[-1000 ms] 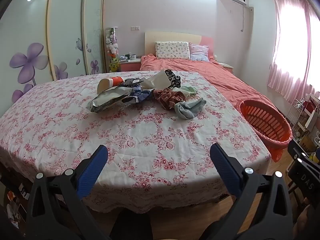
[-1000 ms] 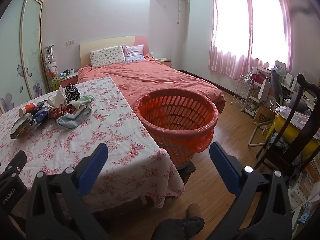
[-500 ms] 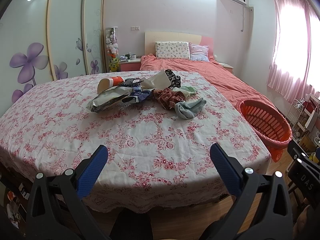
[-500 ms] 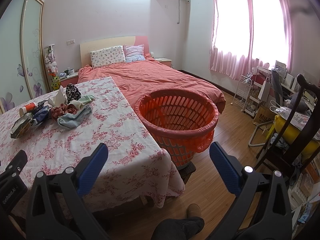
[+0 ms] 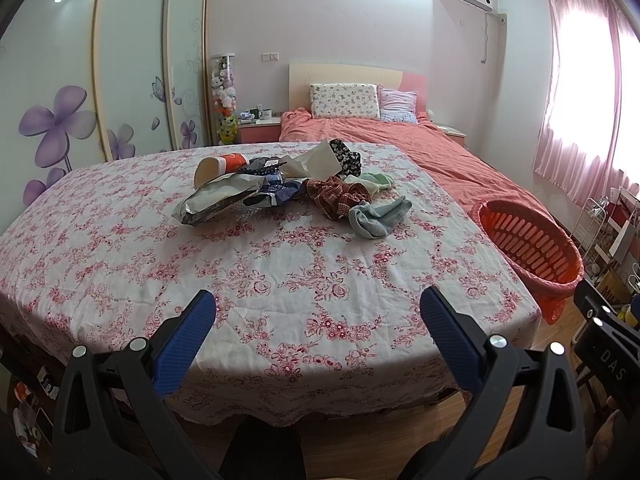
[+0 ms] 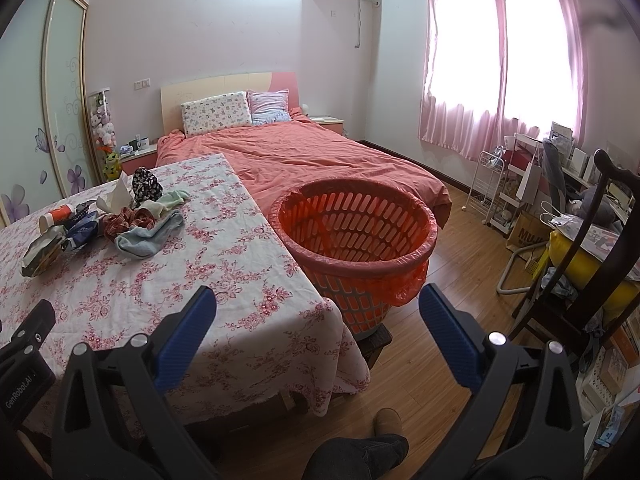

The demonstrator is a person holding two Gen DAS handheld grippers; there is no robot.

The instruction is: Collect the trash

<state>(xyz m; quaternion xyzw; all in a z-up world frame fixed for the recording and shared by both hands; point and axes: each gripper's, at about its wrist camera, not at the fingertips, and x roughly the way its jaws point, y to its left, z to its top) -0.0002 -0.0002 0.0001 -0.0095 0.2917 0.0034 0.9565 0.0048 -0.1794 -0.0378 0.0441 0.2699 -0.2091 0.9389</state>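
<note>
Left wrist view: both blue-padded grippers (image 5: 316, 312) (image 6: 318, 312) gape empty (2 idle), so next reach the crumpled silver foil wrapper (image 5: 218, 203) mid-tabletop.

Bare tablecloth (image 5: 280, 280) before the clutter pile (image 5: 288, 188), basket (image 6: 356, 236) mouth unobstructed beside the table edge.

the counter (image 5: 280, 280) wears a floral cloth. toward its far side lie a cup (image 5: 218, 166) on its side, a foil bag (image 5: 218, 202), paper (image 5: 316, 160), and socks (image 5: 378, 216) in one touching heap.
</note>
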